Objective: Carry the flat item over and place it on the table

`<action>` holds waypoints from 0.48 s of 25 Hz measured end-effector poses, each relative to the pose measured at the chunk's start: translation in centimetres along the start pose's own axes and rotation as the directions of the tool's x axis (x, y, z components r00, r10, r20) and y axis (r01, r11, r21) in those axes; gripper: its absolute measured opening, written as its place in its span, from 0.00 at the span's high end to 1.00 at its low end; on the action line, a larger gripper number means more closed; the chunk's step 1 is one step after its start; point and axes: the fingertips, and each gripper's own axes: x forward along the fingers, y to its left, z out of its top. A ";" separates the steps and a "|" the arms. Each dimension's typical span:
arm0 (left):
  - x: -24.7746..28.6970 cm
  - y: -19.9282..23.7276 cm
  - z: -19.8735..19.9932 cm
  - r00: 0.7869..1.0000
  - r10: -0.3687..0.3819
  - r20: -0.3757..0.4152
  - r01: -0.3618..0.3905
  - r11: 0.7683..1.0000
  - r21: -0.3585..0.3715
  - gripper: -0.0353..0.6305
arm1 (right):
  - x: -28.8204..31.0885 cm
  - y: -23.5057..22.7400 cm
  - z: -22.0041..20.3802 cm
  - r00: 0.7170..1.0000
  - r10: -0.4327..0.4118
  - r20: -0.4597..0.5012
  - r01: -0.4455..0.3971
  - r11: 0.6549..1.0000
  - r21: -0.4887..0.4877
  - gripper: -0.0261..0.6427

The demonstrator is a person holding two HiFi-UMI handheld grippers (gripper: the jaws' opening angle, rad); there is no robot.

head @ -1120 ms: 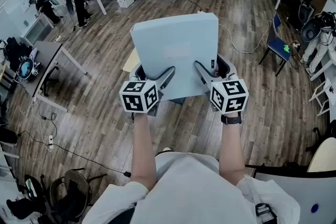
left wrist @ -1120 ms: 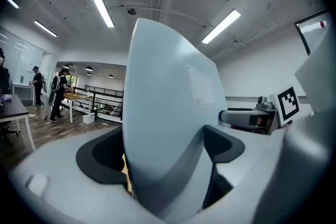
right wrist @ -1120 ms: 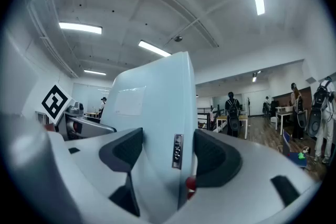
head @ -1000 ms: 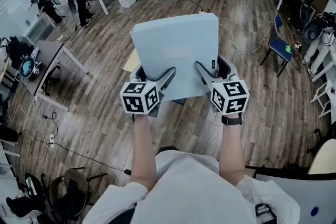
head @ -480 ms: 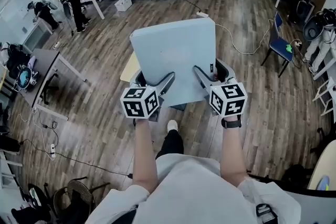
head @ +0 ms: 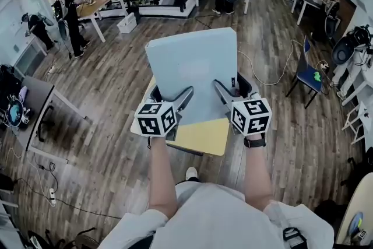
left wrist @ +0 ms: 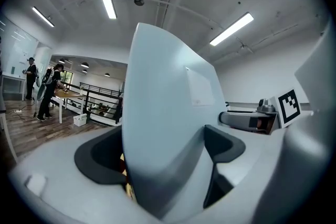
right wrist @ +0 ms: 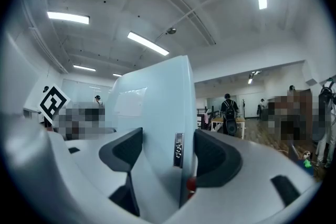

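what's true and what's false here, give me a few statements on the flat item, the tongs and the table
1. The left tongs and the right tongs are both clamped on the flat light-blue item. True.
2. The item is lying flat on the yellow table. False: it is held in the air by its near edge, one set of tongs at each corner, and the table shows below it.
3. In the head view, part of the yellow table is covered by the item and the tongs. True.
4. The floor around the table is grey carpet. False: it is wood planking.
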 end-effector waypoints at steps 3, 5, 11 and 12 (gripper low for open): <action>2.5 3.6 0.0 1.000 0.003 -0.013 -0.004 1.000 -0.025 0.23 | 4.4 -0.2 -0.5 1.000 -0.011 -0.021 0.011 1.000 -0.001 0.48; 4.2 6.1 -0.4 1.000 0.011 -0.028 -0.012 0.999 -0.049 0.23 | 7.5 -0.5 -1.3 0.999 -0.015 -0.043 0.015 1.000 -0.001 0.48; 8.1 10.8 -3.4 0.994 -0.007 -0.110 -0.007 0.993 -0.122 0.22 | 13.0 -1.2 -5.0 0.991 -0.032 -0.132 0.036 0.999 0.029 0.48; 8.7 11.2 -4.1 0.992 -0.010 -0.129 -0.008 0.991 -0.136 0.22 | 13.6 -1.5 -5.7 0.988 -0.032 -0.152 0.038 0.999 0.037 0.48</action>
